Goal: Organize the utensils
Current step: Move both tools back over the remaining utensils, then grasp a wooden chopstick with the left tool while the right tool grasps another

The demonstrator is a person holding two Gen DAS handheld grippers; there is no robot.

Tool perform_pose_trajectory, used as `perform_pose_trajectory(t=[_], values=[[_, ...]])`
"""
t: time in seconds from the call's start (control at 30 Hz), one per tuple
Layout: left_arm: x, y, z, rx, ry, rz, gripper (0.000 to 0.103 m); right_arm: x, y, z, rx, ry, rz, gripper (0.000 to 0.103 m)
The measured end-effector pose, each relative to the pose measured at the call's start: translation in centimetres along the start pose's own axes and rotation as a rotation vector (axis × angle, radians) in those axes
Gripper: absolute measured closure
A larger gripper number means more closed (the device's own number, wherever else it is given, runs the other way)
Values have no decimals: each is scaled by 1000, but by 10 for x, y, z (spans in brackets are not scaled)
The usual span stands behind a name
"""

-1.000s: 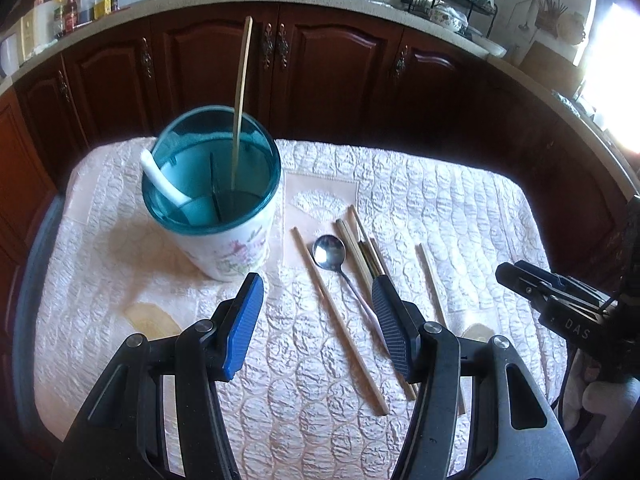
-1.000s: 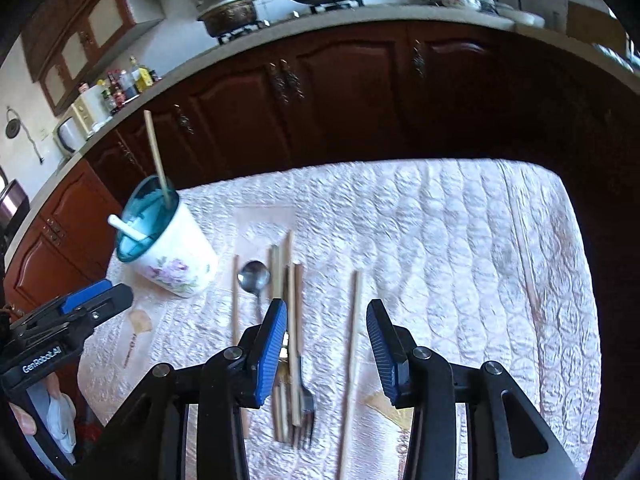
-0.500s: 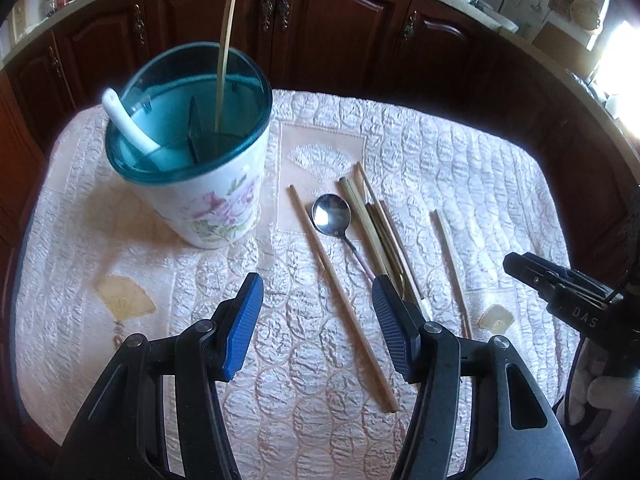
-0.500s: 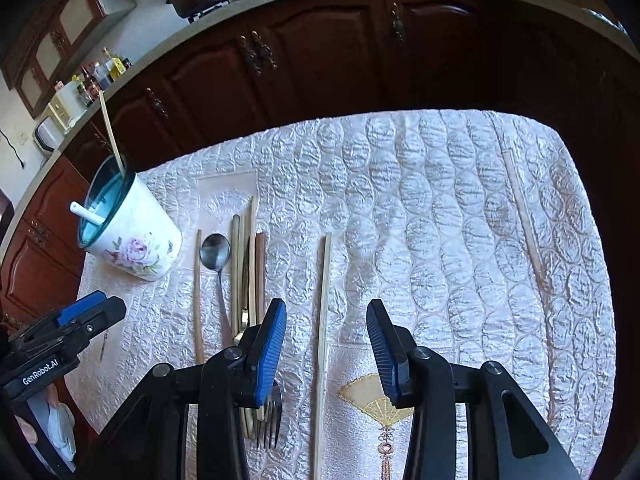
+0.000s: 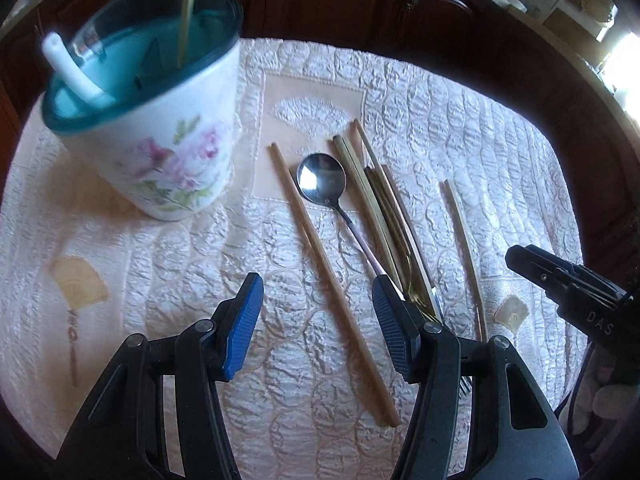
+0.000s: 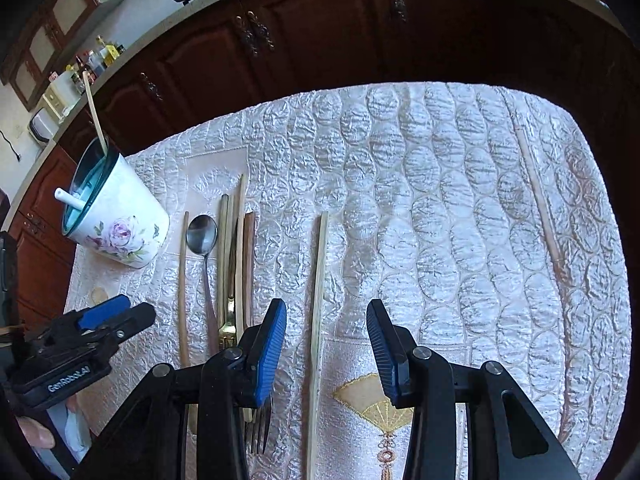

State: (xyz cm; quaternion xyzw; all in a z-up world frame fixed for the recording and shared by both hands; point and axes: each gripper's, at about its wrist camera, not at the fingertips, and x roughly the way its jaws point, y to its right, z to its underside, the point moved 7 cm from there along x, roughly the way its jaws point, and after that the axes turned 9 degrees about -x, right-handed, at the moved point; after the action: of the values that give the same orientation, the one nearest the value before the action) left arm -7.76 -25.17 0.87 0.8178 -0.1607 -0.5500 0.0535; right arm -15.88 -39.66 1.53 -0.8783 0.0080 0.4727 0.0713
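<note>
Quilted cloth (image 6: 400, 200): covers whole tabletop; far edge meets dark cabinets (image 6: 320, 40); right portion bare but for one chopstick (image 6: 540, 196) lying near the right edge.

Utensil cup (image 5: 160, 128): teal-rimmed, floral, upright at far left of cloth; holds white spoon handle (image 5: 72, 68) and one upright chopstick (image 5: 188, 12).

Loose utensils, right of cup, laid roughly parallel: single chopstick (image 5: 332, 280), metal spoon (image 5: 322, 178), bundle of chopsticks with gold fork (image 5: 384, 216), then separate pale chopstick (image 6: 318, 312) apart to the right.

Left gripper (image 5: 316, 320): fingers apart, empty, straddling single chopstick; right finger over the spoon handle and bundle ends.

Right gripper (image 6: 326, 344): fingers apart, empty, straddling pale chopstick, not touching it; open cloth to its right.

Against a second ago: both grippers lower and nearer the cloth; cup and utensils larger in view, layout unchanged; finger gaps unchanged.
</note>
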Motion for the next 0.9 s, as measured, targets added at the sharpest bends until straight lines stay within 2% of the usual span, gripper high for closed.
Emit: perform_pose_trajectory(t=[0.4,0.47,0.57,0.6,0.63,0.8,0.9], values=[[32,6,5,13,-39,-8,47,29,-1,2,-5,-50,-35,63],[36,7,4,9,-38,-1,53,35,-1,-2,-8,-55,-37,63],[39,11,2,28,-32,16,74,42,-2,-8,-10,-61,-44,63],[40,13,2,35,-37,24,85,45,-2,-10,-10,-64,-47,63],[41,13,2,33,-45,37,89,48,-3,-12,-10,-66,-48,63],[34,1,8,-6,-67,70,93,64,-9,-20,-28,-80,-50,79],[25,-5,20,-6,-92,75,94,71,-15,-27,-43,-81,-46,80]])
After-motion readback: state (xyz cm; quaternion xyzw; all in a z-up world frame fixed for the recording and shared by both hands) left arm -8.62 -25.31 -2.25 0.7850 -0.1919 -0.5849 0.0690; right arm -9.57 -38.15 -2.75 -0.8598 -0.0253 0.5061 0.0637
